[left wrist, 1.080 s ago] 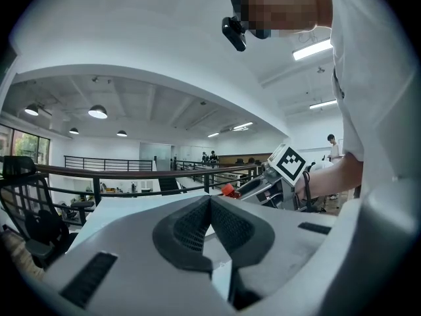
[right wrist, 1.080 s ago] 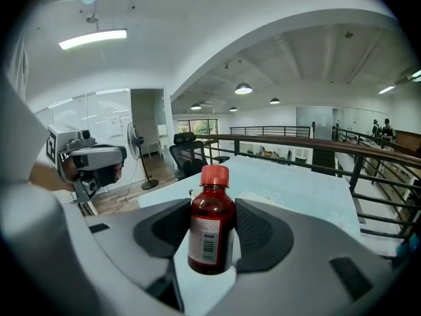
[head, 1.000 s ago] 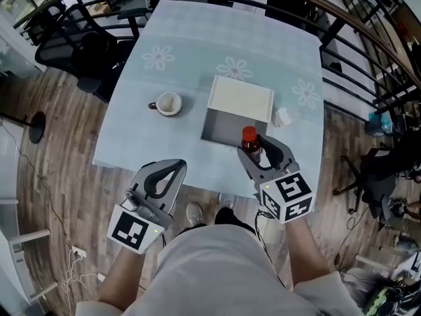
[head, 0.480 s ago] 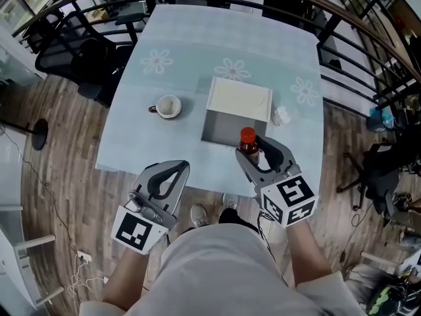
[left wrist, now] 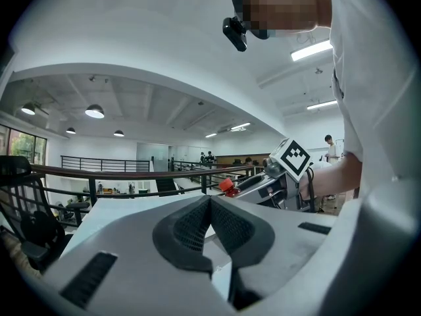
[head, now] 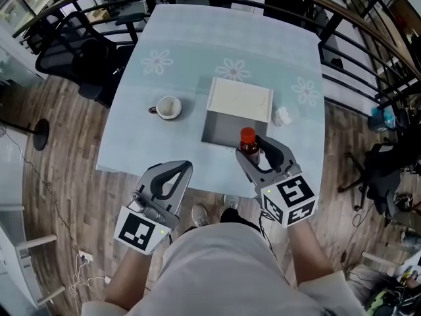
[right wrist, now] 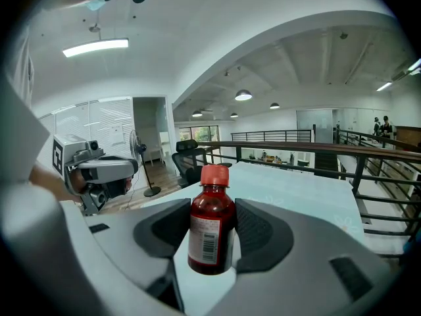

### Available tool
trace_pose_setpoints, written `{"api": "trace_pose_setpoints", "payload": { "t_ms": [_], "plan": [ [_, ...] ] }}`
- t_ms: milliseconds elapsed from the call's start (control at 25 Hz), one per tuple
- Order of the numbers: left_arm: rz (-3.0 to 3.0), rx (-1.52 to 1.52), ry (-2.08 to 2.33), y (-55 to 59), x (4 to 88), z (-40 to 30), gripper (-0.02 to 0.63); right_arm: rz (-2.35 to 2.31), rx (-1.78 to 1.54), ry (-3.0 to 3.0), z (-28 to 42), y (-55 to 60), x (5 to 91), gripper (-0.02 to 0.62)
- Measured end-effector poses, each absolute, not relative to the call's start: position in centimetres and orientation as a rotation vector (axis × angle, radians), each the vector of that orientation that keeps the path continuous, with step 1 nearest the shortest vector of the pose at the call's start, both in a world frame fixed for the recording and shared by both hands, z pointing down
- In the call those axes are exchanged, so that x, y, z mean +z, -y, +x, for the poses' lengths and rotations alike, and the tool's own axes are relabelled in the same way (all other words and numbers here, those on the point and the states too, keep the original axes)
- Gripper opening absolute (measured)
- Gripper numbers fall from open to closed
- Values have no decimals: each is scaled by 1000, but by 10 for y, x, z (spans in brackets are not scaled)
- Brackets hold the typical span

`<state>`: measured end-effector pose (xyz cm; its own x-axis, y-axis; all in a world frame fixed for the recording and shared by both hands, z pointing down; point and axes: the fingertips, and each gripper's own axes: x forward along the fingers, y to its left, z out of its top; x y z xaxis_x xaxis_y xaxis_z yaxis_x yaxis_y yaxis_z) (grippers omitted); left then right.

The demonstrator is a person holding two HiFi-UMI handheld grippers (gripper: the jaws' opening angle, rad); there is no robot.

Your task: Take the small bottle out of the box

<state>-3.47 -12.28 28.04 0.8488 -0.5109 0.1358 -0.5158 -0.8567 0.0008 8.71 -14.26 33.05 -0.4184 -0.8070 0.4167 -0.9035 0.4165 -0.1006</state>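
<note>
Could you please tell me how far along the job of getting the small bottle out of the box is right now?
Done, apparently: the small bottle is out, since no wall of the box shows around it in the right gripper view. In hand: the right gripper clamps it upright over the table. Left: probably only setting it down. The left gripper is shut, empty.

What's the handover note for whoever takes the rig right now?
Right gripper: shut on the small bottle, upright, red cap up.
Left gripper: shut, empty, held off the near edge of the table.
Box: on the table, open, just beyond the bottle.
Done: bottle is lifted; the right gripper view shows no box wall around it.
Left: probably set the bottle down on the table beside the box and let go.
</note>
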Motion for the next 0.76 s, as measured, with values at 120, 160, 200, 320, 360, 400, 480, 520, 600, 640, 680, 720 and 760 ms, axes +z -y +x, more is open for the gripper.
{"api": "trace_pose_setpoints", "payload": {
  "t_ms": [120,160,200,320,360,400,480,520,600,640,680,720,760],
  "plan": [
    [2979,205,829,125,282,-32,6,1476,451,2374,88,146,332,222],
    [2979,203,829,126,282,-31,6,1474,453,2373,89,147,332,222],
    [2978,202,829,127,282,-31,6,1473,455,2373,89,148,333,222],
    [2971,203,832,131,285,-30,6,1468,463,2372,91,151,335,222],
    [2967,204,834,133,287,-30,6,1466,466,2371,91,153,337,222],
    [2964,205,835,135,288,-29,6,1464,468,2371,92,155,338,222],
    [2957,210,838,137,291,-27,6,1458,475,2371,93,158,341,222],
    [2954,211,839,139,292,-27,6,1455,479,2372,94,160,342,222],
    [2949,213,841,144,292,-26,6,1449,487,2373,94,166,342,222],
    [2948,214,841,147,292,-26,6,1446,489,2374,93,169,343,222],
    [2947,216,842,151,292,-26,6,1444,491,2374,93,173,343,222],
    [2946,217,842,155,293,-26,6,1441,493,2375,92,177,343,222],
    [2945,219,843,158,293,-27,6,1438,495,2376,92,181,344,222]
  ]
}}
